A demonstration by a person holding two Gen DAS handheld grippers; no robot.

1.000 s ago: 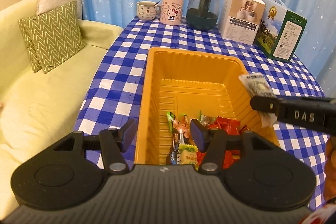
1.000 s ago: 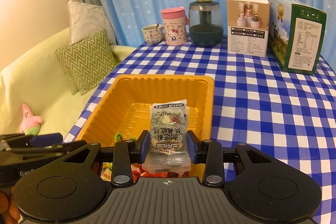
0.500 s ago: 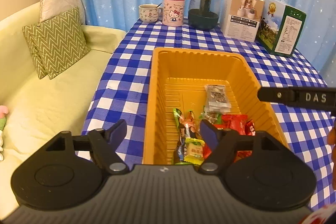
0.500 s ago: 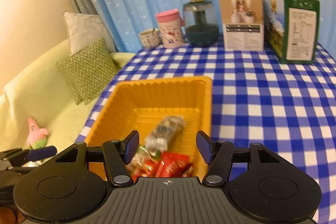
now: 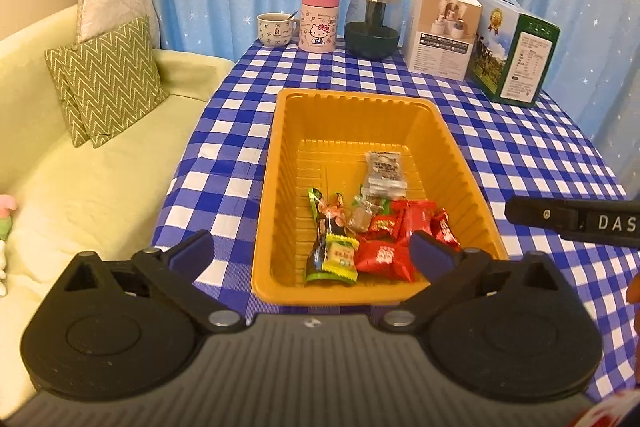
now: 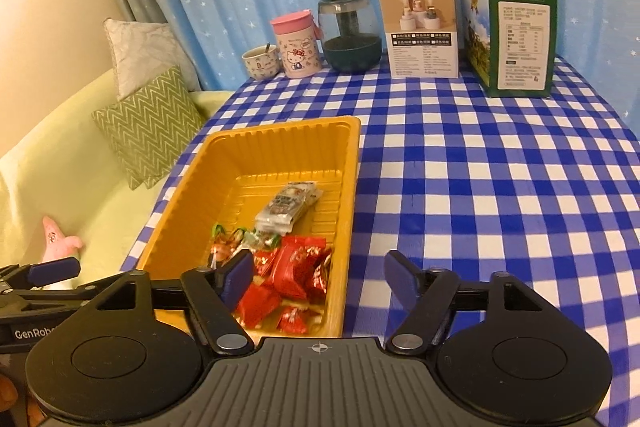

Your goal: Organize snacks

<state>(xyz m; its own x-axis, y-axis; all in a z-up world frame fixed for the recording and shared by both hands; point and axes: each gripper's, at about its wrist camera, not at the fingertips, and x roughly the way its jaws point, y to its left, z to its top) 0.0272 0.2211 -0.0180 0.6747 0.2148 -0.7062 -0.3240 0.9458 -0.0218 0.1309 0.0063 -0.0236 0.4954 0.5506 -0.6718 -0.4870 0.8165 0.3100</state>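
Both tools are empty and their jaws are opening: my left tool [image 5: 310, 249] spread wide over the near end of the orange ribbed plastic tray [image 5: 280, 155], my right tool [image 6: 318, 275] less wide, sitting over the tray's [image 6: 352, 163] right rim with nothing between the pads. From the left wrist view, the right tool's black finger pokes in at the right edge, just beside the tray.

Snacks all lie inside the tray on the blue-and-white checked desk [image 5: 520, 155]: a grey-and-clear printed packet [image 5: 385, 174] flat near the middle, red foil-wrapped candies [image 5: 404, 231] heaped at the near end, a small yellow-green wrapped square [image 5: 340, 255] and a dark green-edged stick packet [image 5: 320, 227] on their left. In the right wrist view, the grey packet [image 6: 289, 206] lies just beyond the red pile [image 6: 292, 271].

At the desk's far edge, well apart from the tray: a patterned mug [image 5: 276, 30], a pink-lidded cartoon tumbler [image 5: 319, 21], a dark-based glass jar [image 5: 373, 21], a white carton [image 5: 442, 33] and a green carton [image 5: 516, 59]. A pale yellow sofa [image 5: 92, 187] sits at the left.
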